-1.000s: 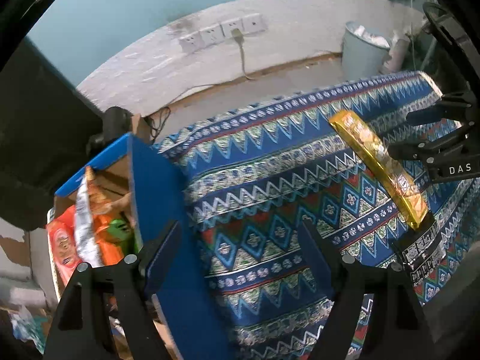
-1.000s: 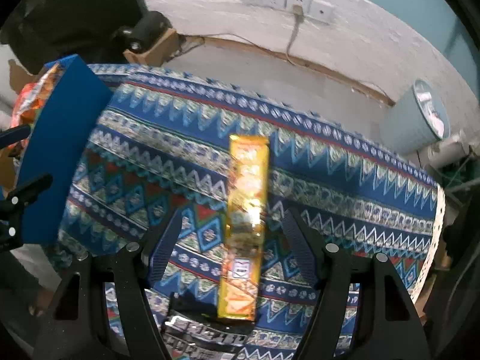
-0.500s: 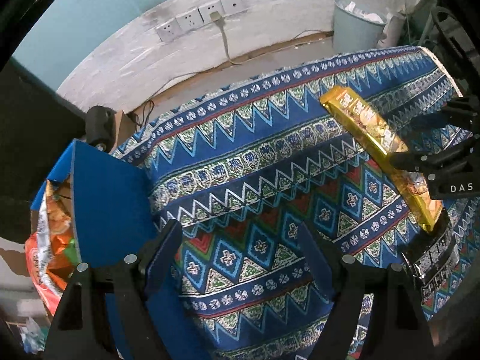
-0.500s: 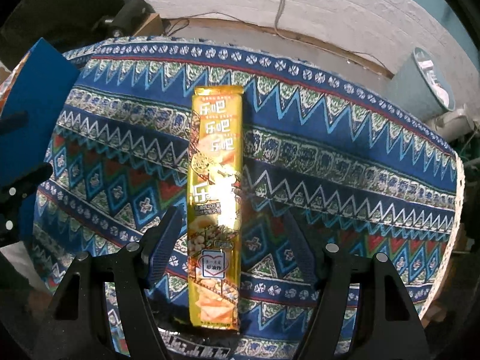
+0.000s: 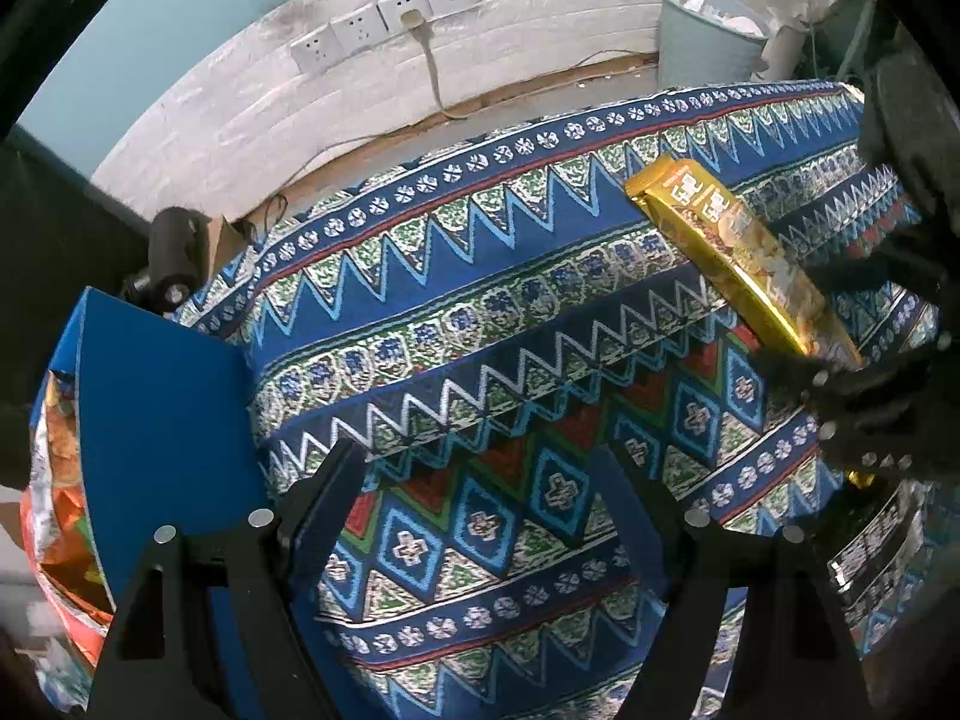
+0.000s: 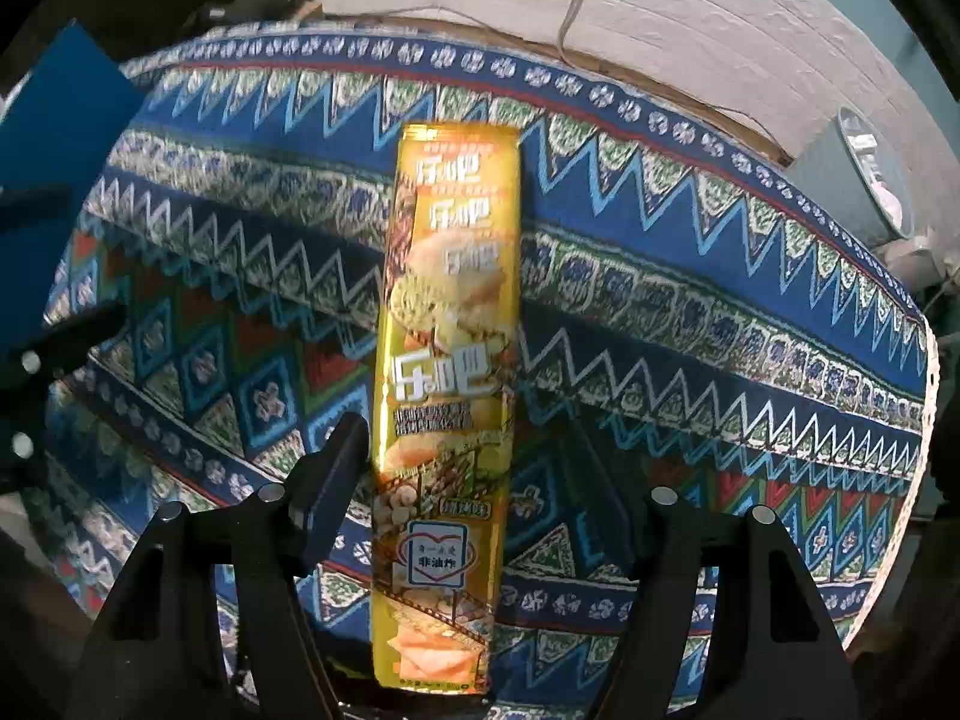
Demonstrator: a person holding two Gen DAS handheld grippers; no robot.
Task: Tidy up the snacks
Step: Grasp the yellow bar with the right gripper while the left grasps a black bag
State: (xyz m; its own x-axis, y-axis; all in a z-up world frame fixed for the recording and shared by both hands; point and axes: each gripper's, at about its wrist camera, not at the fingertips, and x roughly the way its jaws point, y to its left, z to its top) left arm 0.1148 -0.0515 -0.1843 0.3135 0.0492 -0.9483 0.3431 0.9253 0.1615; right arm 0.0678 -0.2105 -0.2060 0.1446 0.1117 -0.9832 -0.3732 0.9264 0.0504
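Note:
A long gold snack pack (image 6: 447, 360) lies lengthwise on the blue patterned tablecloth (image 6: 720, 312). My right gripper (image 6: 474, 450) hangs over the pack's near half. Its jaws are closing with the pack between them; the left finger is close beside the pack, the right one stands apart. In the left wrist view the same pack (image 5: 738, 258) lies at the right, with the right gripper (image 5: 870, 384) over it. My left gripper (image 5: 477, 459) is open above bare cloth, nothing between its fingers. An open blue box (image 5: 162, 420) with snack bags (image 5: 57, 480) stands at the left.
A dark pack with a barcode (image 5: 870, 552) lies at the gold pack's near end. Behind the table are a white wall with sockets (image 5: 384, 24), a pale bin (image 5: 702, 42) and a black object (image 5: 171, 258) on the floor. The cloth's right edge (image 6: 927, 396) drops off.
Both grippers have sunk toward the cloth. The gold pack has grown larger between the right fingers. The blue box has slid to the left edge of the left wrist view.

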